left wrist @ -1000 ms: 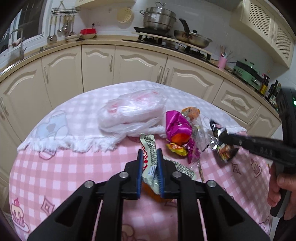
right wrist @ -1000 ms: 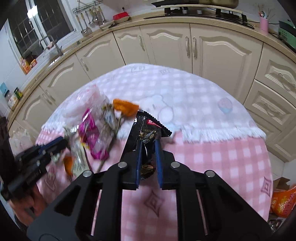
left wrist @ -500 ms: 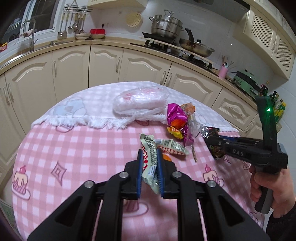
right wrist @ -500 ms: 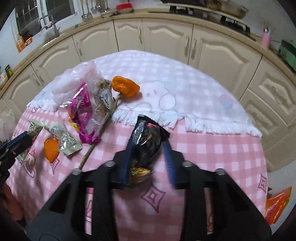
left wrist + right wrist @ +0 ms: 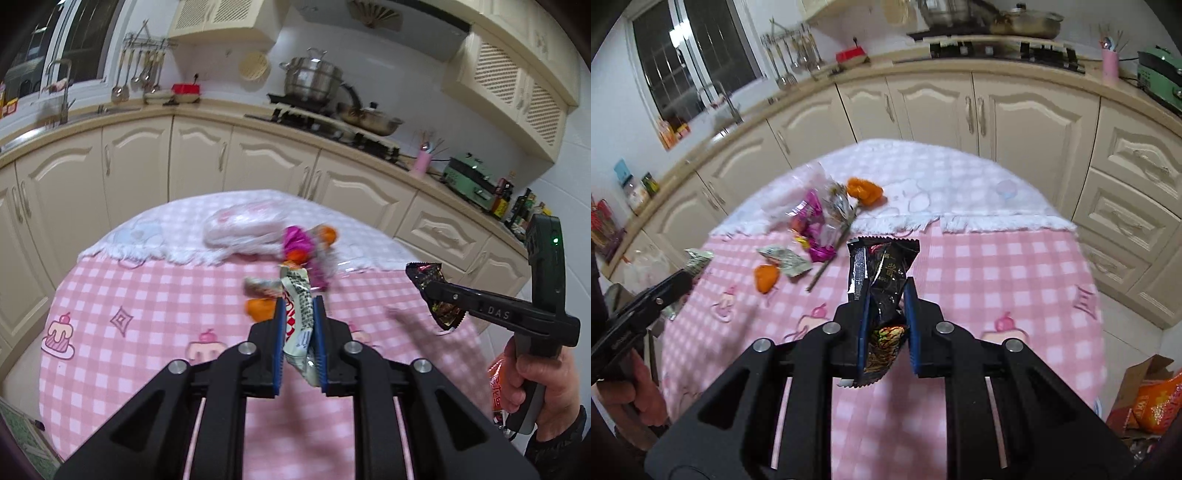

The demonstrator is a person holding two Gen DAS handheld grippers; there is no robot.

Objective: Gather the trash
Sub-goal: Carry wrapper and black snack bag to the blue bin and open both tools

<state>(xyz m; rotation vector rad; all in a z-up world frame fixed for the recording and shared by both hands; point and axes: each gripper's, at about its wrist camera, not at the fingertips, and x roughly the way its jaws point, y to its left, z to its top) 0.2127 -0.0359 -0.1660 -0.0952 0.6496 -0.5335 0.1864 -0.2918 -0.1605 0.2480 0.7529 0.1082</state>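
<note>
My left gripper (image 5: 298, 306) is shut on a white and green snack wrapper (image 5: 297, 306), held above the round table (image 5: 155, 295) with its pink checked cloth. My right gripper (image 5: 886, 291) is shut on a black foil wrapper (image 5: 882, 269), also lifted off the cloth; in the left wrist view the right gripper (image 5: 430, 290) and the black wrapper (image 5: 424, 271) hang at the right. On the table lie a magenta wrapper (image 5: 812, 218), a second white and green wrapper (image 5: 785, 258), an orange peel (image 5: 766, 277), an orange flower on a stem (image 5: 864, 190) and a clear plastic bag (image 5: 243, 225).
Cream kitchen cabinets (image 5: 258, 162) curve behind the table, with a stove and pots (image 5: 314, 85) on the counter. A cardboard box with an orange bag (image 5: 1152, 398) stands on the floor at the right. A hand (image 5: 539, 387) holds the right gripper's handle.
Both grippers have drawn back from the trash pile and risen, each carrying its wrapper. The table's litter now lies farther from the fingertips in both views.
</note>
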